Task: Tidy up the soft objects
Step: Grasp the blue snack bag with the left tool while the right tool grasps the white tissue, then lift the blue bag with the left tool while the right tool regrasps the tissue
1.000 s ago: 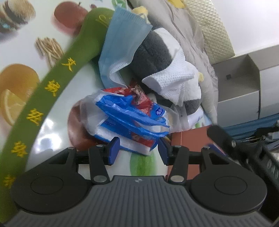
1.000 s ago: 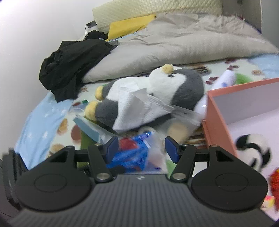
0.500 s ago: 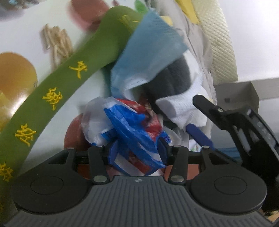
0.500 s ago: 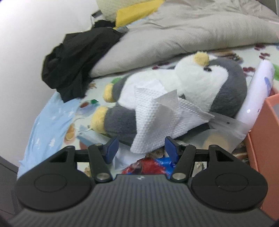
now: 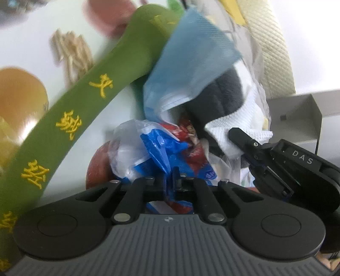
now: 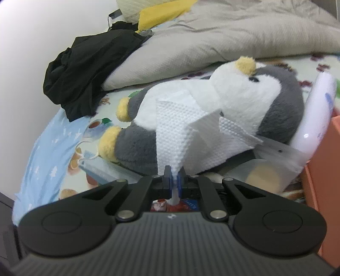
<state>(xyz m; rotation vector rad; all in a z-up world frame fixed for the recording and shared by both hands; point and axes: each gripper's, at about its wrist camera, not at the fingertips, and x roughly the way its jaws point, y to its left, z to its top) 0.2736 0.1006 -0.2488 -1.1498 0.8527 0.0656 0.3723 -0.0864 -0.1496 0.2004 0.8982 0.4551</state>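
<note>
My left gripper (image 5: 169,180) is shut on a crumpled blue, red and white plastic bag (image 5: 161,146) lying on the printed bedsheet. Behind the bag lie a blue face mask (image 5: 191,63) and a green band with yellow characters (image 5: 80,110). The right gripper (image 5: 242,140) enters from the right in the left wrist view, pinching the white paper towel (image 5: 240,118). In the right wrist view my right gripper (image 6: 174,180) is shut on the lower corner of that white paper towel (image 6: 176,131), which drapes over a grey and white plush penguin (image 6: 255,102) lying on its back.
An orange box (image 6: 327,169) stands at the right, with a white tube (image 6: 314,118) and a clear bag (image 6: 276,161) against it. A grey duvet (image 6: 233,36), black clothing (image 6: 89,63) and a yellow cloth (image 6: 161,12) lie behind. A grey open box (image 5: 297,118) sits beyond the bed.
Both grippers have gone from open to shut: the left on the plastic bag, the right on the paper towel's corner. Both came closer to the pile before that.
</note>
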